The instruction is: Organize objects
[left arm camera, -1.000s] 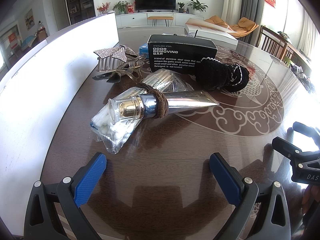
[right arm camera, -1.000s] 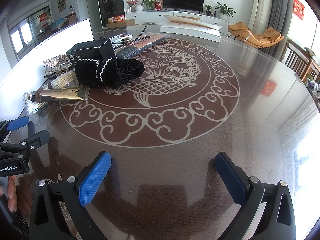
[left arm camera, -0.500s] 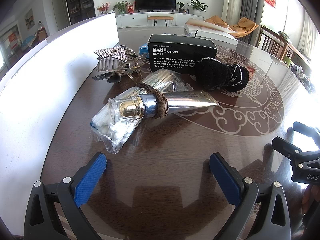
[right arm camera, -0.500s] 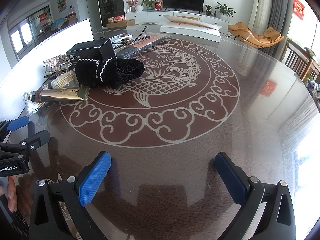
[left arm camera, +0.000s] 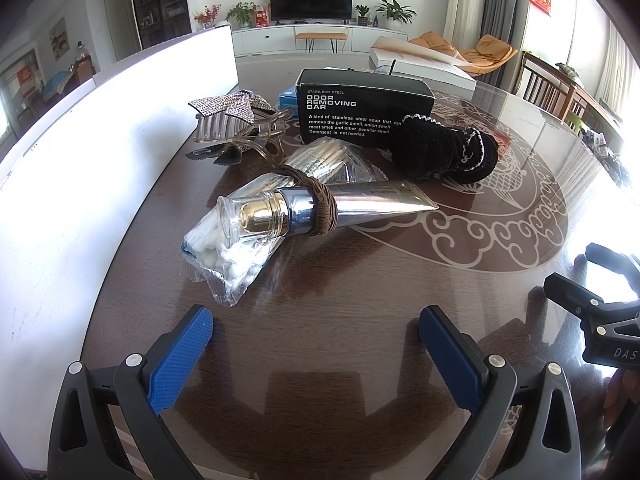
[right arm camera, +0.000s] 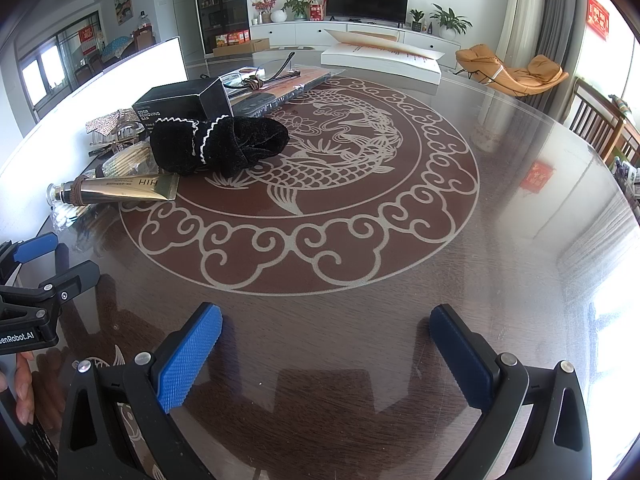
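Note:
A silver tube (left arm camera: 360,204) with a clear cap and a brown hair tie around its neck lies on a bag of cotton swabs (left arm camera: 228,256). Behind are a black scrunchie (left arm camera: 444,152), a black "odor removing bar" box (left arm camera: 360,104) and a rhinestone hair claw (left arm camera: 236,120). My left gripper (left arm camera: 316,344) is open and empty, just in front of the bag. My right gripper (right arm camera: 324,344) is open and empty over bare table, to the right of the pile. The tube (right arm camera: 120,190), scrunchie (right arm camera: 224,144) and box (right arm camera: 180,100) also show in the right wrist view.
A white bin wall (left arm camera: 80,160) runs along the table's left side. Glasses, cords and flat packets (right arm camera: 272,80) lie behind the box. A white flat box (right arm camera: 380,60) sits at the table's far edge. The glass table (right arm camera: 520,200) has a fish pattern.

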Tool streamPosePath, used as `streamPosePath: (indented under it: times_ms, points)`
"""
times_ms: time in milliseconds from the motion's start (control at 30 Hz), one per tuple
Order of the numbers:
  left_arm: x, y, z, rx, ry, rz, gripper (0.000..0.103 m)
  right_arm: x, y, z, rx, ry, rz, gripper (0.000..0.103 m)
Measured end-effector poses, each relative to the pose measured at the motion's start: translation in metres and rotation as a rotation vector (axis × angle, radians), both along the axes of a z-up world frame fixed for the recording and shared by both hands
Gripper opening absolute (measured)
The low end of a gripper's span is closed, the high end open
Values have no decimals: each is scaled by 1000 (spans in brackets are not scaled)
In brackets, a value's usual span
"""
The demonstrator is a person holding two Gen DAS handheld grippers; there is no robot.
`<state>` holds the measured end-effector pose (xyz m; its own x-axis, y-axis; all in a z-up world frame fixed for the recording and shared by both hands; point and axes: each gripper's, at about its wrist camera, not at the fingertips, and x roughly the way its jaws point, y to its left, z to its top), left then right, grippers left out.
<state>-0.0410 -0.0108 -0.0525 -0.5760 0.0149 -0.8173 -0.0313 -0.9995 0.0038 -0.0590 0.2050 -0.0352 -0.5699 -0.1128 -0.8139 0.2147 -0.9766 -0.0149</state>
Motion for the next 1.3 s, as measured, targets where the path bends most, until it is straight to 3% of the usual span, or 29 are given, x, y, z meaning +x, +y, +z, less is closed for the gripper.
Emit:
streamPosePath:
  times_ms: [1000, 1167, 1300]
  points:
    - [2, -6, 3, 4, -28, -18, 103, 0, 0, 0, 0, 0, 0, 103]
    - [6, -18, 16, 150, 11, -12, 103, 0, 0, 0, 0, 0, 0, 103]
    - [11, -27, 27, 220, 63, 4, 103, 0, 0, 0, 0, 0, -1, 103]
